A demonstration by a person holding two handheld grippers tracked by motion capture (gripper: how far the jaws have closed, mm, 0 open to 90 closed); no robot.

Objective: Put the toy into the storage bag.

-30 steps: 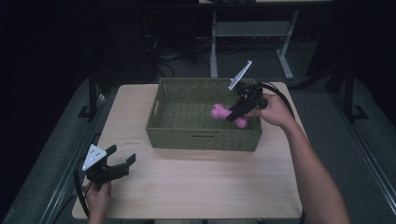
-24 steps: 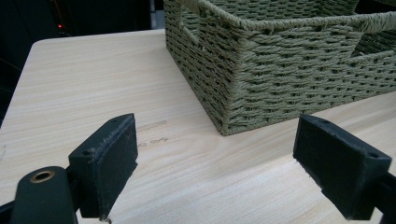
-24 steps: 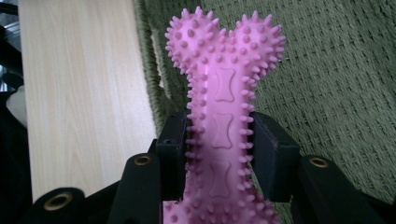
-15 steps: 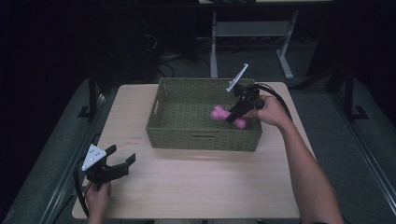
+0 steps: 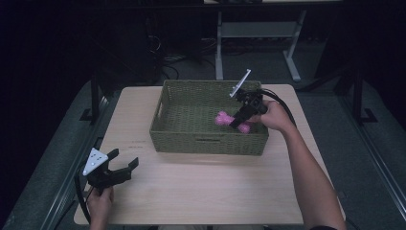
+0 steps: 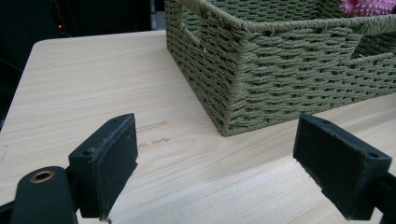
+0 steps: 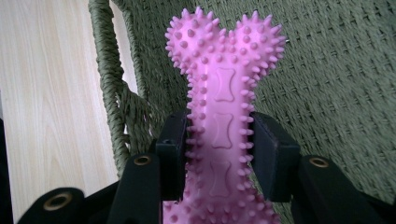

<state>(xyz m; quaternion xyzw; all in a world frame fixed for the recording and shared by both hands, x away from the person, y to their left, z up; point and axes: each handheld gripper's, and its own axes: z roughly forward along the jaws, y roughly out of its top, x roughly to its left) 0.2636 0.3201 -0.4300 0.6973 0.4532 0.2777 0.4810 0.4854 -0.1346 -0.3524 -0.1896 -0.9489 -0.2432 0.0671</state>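
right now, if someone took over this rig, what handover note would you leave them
Right gripper: shut on the pink spiky bone toy, clamped across its shaft, inside the green woven basket near its right end.
Left gripper: open, holding nothing, over the near-left part of the wooden table, apart from the basket.
Done: toy gripped.
Left: I cannot tell whether the toy is going in or coming out; either lower and release it on the basket floor, or lift it clear of the rim.
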